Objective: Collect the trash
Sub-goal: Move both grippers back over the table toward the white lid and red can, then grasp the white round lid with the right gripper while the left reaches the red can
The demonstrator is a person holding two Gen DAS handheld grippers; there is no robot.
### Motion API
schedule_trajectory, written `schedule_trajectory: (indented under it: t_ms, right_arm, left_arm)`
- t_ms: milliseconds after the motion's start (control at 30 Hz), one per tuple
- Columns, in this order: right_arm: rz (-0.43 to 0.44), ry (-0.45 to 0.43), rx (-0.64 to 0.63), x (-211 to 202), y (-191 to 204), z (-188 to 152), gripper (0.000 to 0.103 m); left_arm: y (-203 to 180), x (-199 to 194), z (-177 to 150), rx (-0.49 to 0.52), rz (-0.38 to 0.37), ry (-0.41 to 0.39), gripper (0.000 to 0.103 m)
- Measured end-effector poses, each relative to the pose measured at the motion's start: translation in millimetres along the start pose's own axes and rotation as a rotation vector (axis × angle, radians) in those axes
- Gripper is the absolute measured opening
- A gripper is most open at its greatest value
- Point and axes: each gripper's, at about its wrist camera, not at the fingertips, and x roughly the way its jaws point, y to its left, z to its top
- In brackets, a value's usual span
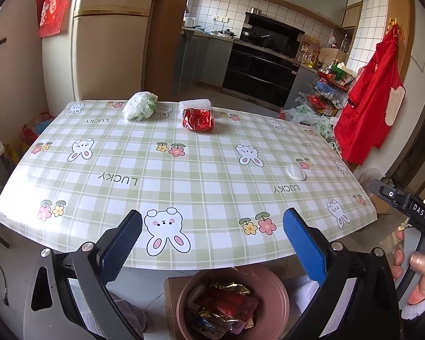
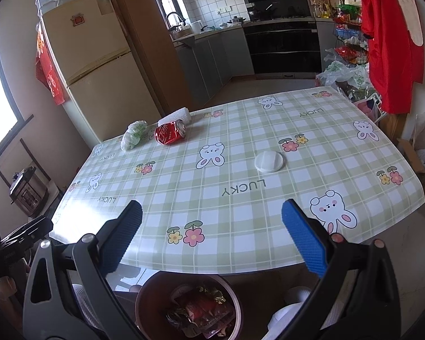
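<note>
We see the left gripper (image 1: 212, 233) spread wide and empty over the near edge of the table (image 1: 201, 170). Far side, left to right: crumpled plastic bag (image 1: 140, 105), crushed red can (image 1: 198, 119) with white foam (image 1: 195, 104) just behind it, then a white lid (image 2: 269, 162) nearer us on the right. Pink bin (image 1: 232, 303) sits below the table edge, wrappers inside. Right gripper (image 2: 212, 233) also spread, nothing between the pads.
</note>
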Motion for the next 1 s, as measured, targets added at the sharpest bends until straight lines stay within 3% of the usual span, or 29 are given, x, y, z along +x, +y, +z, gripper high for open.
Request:
schedule_trajectory:
  t_ms: [667,1000]
  right_arm:
    - [-0.067,0.141,-0.017,82,-38,-1,0.097]
    - [-0.151,0.213,-0.058,168,-60,30,0.097]
  left_arm:
    - [45,58,-21,-0.135,-0.003,0.074,0.097]
    - [66,123,6,-0.166,0.008,0.128,0.097]
